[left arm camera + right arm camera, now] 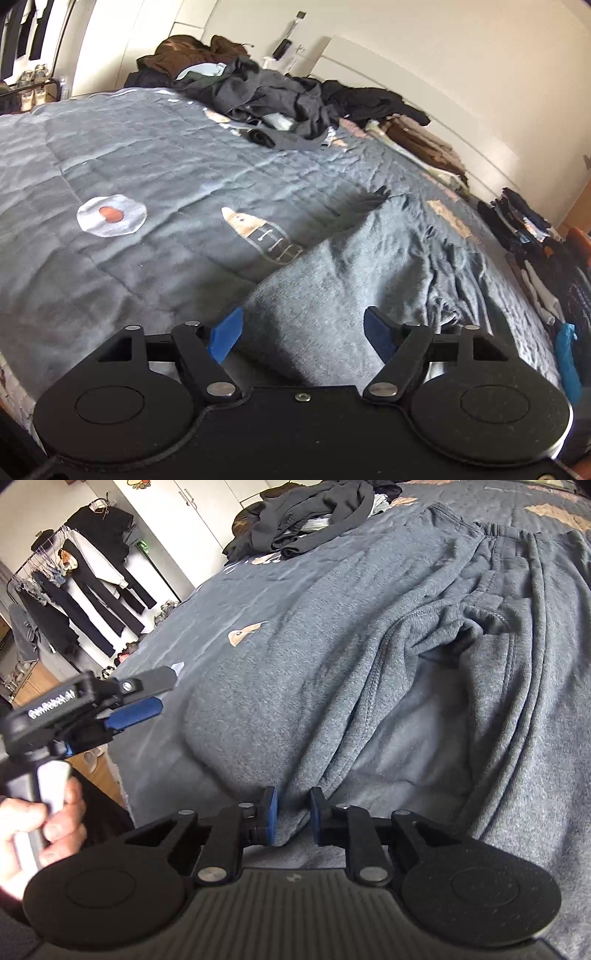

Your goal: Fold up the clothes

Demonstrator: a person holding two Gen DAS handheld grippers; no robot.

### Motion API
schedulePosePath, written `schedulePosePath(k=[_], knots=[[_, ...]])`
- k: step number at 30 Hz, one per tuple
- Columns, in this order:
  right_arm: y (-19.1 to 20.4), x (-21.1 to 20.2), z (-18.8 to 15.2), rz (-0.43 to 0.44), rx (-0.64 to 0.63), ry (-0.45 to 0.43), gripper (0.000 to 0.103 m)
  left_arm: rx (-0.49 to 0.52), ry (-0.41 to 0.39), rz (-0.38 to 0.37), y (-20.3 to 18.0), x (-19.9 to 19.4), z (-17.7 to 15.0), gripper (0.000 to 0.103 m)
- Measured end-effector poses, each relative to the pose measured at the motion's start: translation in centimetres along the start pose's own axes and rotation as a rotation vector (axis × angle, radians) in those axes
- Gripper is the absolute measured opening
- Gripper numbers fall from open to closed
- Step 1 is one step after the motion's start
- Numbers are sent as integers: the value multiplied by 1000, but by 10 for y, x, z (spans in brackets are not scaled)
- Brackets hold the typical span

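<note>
the grey sweatpants (369,646) lie spread on the bed's blue-grey quilt (129,155), waistband away from the person and one leg bulging up at the near edge. the right gripper (293,814) pinches a fold of that grey fleece between its blue pads at the near edge, while the left gripper (303,334) hangs with jaws spread wide above the bulging leg, gripping nothing. a heap of dark clothes (266,96) sits at the far side, folded stacks (535,236) at the right edge.
</note>
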State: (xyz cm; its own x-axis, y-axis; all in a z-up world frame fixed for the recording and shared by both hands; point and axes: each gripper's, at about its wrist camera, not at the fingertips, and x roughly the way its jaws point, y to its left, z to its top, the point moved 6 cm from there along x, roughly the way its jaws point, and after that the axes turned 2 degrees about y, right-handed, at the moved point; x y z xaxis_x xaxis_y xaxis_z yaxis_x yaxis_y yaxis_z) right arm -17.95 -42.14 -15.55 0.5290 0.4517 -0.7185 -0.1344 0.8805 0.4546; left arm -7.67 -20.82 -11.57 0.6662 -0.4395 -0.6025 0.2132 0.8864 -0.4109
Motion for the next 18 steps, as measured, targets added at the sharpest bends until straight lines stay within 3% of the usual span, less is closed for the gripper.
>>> schedulePosePath(k=[4,6,12,16,18], knots=[[-3,-19,17,12,41,-78,24,-65,28,36,14,3,-2,73],[-9,-25,26,-1,62,-124,39,-117,56,33,21,7,-4,73],[-27,-35,42,-98,92,-216,69,-227,137,-17,30,22,-11,73],[-27,-39,48,-158,39,-242,77,-326,169,-53,33,20,-19,73],[-27,-39,50,-149,44,-245,79,-308,164,-48,30,17,-21,73]])
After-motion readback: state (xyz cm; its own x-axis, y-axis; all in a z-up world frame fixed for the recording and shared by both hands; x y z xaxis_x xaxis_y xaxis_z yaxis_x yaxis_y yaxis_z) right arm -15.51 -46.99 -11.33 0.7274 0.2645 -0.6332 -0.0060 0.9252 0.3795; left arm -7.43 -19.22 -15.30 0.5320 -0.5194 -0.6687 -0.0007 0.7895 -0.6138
